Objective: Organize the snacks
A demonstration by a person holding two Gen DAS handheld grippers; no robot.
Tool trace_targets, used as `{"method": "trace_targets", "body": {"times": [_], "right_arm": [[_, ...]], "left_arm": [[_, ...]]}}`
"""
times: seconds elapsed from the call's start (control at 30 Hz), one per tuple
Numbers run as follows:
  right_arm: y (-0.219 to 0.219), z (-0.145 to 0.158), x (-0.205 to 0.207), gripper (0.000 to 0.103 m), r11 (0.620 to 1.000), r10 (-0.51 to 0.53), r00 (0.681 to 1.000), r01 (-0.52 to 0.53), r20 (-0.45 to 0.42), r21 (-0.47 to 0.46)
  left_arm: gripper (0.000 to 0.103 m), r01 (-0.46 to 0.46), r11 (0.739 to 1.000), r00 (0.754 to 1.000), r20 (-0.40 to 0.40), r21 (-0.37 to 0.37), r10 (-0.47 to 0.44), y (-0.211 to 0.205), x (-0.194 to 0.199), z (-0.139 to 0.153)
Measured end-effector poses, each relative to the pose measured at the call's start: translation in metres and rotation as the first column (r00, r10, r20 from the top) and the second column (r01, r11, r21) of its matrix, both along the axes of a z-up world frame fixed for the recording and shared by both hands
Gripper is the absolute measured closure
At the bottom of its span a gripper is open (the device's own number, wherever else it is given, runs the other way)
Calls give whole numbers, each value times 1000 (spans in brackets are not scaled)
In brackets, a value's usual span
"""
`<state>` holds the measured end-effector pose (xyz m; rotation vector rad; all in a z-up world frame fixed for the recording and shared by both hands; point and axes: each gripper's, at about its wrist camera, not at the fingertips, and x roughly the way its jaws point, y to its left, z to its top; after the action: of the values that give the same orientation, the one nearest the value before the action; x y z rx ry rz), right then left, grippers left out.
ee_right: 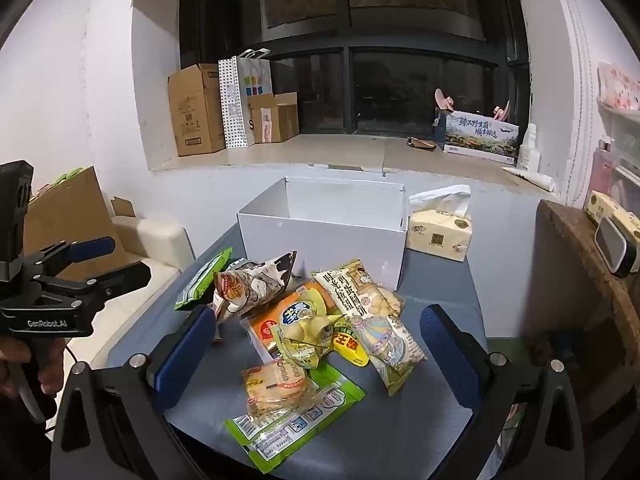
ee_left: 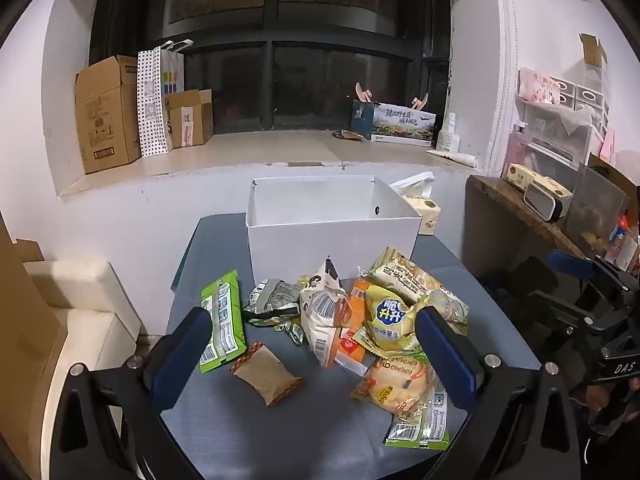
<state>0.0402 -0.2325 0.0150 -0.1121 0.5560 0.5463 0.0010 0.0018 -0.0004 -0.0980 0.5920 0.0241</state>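
A pile of snack packets lies on the dark blue table (ee_left: 248, 432) in front of an open white box (ee_left: 332, 236), which looks empty. In the left wrist view I see a green packet (ee_left: 222, 320), a brown wrapped cake (ee_left: 266, 372), a white chip bag (ee_left: 320, 312), a yellow packet (ee_left: 390, 320) and a rice-cracker pack (ee_left: 396, 384). My left gripper (ee_left: 316, 348) is open above the near pile, holding nothing. My right gripper (ee_right: 320, 344) is open over the rice crackers (ee_right: 274, 384) and a green packet (ee_right: 296, 416). The box (ee_right: 320, 236) stands behind.
A tissue pack (ee_right: 440, 232) sits right of the box. A wooden side table (ee_right: 580, 248) stands at the right, a cream sofa (ee_left: 76, 308) at the left. Cardboard boxes (ee_left: 108, 112) and a printed carton (ee_left: 402, 124) rest on the window ledge behind.
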Motion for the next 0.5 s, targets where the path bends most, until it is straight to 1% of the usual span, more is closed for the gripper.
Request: {"method": "trace_targets", "body": {"times": [0.07, 0.1, 0.13, 0.2, 0.27, 0.3, 0.5], "right_arm": [[1, 0, 0, 0, 1000, -1, 1000, 1, -4, -2], [1, 0, -1, 0, 1000, -1, 1000, 1, -5, -3], [1, -1, 0, 0, 1000, -3, 1000, 3, -9, -3], [1, -1, 0, 0, 1000, -7, 1000, 7, -13, -6], [1, 0, -1, 0, 1000, -11, 1000, 10, -17, -3], [3, 5, -6, 0, 1000, 8, 1000, -8, -11, -10], [1, 3, -4, 0, 1000, 5, 1000, -6, -9, -8]], "left_arm": [[0, 6, 1000, 1000, -3, -5, -6, 3, 2, -1], [0, 4, 1000, 1000, 23, -4, -4, 3, -2, 2], [0, 0, 999, 999, 38, 34, -2, -4, -5, 2], [0, 0, 999, 1000, 24, 43, -1, -7, -4, 2], [0, 4, 999, 1000, 19, 35, -4, -7, -5, 3], [0, 4, 1000, 1000, 13, 29, -5, -6, -3, 3], [0, 7, 1000, 1000, 9, 26, -7, -6, -4, 3]]}}
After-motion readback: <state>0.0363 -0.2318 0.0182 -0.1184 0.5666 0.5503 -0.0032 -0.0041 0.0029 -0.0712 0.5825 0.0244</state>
